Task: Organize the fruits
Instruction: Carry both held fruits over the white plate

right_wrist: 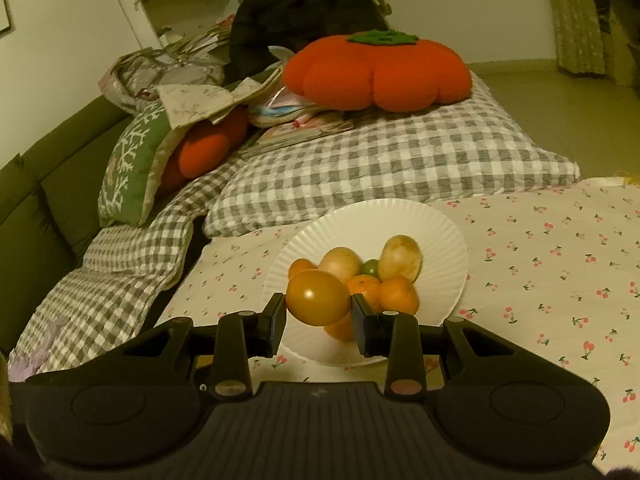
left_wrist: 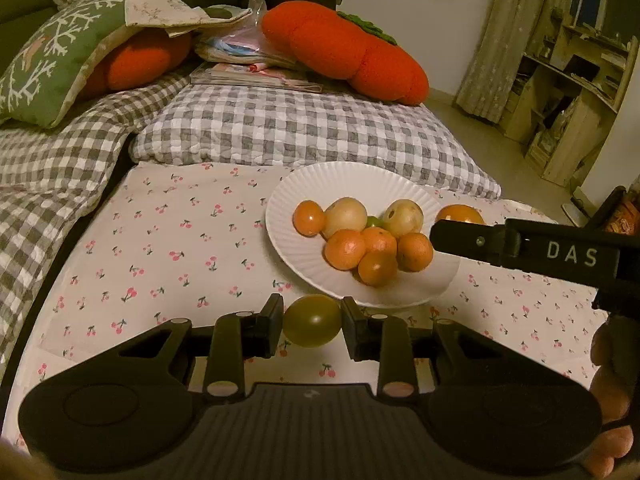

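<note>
Left claw (left_wrist: pixel 312 326): you're gripping one glossy olive-green tomato (left_wrist: pixel 312 321); plate (left_wrist: pixel 304 188) just ahead
Right claw (right_wrist: pixel 319 314): you're gripping one shiny orange tomato (right_wrist: pixel 318 297) over the plate's near rim
Plate: five oranges (left_wrist: pixel 345 249); two pale fruits (left_wrist: pixel 345 216); one small green fruit (left_wrist: pixel 373 222)

Plate (right_wrist: pixel 420 216): white, paper-looking, matt, ribbed rim.
Yellow-green tomato (left_wrist: pixel 312 321): smooth glossy skin, in left gripper (left_wrist: pixel 312 326), matt black plastic w/ ribbed body.
Orange tomato (right_wrist: pixel 318 298): smooth, glossy w/ highlight, in right gripper (right_wrist: pixel 318 322), same matt black plastic.
Mandarins (left_wrist: pixel 345 249): dull, finely pitted peel.
Pale round fruits (left_wrist: pixel 345 217): smooth, satin, blotchy.
Tablecloth (left_wrist: pixel 160 248): cloth, matt, cherry print.
Checked quilt (left_wrist: pixel 304 128), far side: puckered cotton-like cloth.
Persimmon cushion (right_wrist: pixel 376 74): fuzzy plush, felt-like green top.
Shelf unit (left_wrist: pixel 576 92), far right: pale wood look.
</note>
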A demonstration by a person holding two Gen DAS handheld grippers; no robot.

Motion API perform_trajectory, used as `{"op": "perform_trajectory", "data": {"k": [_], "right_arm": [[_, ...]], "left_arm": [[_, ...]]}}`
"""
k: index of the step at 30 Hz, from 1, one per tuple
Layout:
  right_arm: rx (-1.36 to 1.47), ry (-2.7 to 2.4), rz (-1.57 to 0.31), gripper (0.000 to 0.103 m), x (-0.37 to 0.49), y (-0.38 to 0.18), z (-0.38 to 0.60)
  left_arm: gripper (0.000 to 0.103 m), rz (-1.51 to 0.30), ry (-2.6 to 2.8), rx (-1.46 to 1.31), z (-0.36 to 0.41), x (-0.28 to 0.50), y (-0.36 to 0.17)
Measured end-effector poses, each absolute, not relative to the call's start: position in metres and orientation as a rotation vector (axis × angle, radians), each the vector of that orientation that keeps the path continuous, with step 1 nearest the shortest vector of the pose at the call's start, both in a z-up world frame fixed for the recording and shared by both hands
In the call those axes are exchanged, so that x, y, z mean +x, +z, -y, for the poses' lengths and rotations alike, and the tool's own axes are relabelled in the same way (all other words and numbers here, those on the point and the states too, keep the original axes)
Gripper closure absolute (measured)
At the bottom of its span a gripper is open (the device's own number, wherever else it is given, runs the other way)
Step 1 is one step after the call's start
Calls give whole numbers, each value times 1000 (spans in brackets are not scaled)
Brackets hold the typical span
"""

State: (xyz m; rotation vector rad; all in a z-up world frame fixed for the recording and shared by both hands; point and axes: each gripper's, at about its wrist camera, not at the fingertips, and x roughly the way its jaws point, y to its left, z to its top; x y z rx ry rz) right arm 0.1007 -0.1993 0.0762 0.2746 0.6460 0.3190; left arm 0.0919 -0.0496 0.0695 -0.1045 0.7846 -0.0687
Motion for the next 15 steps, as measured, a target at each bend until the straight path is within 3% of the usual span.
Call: {"op": "perform_trajectory", "data": {"k": [15], "right_arm": [[293,255,-657,71,134,66,222]], "left_arm": [[87,-746,-94,-117,45,158,69]]}}
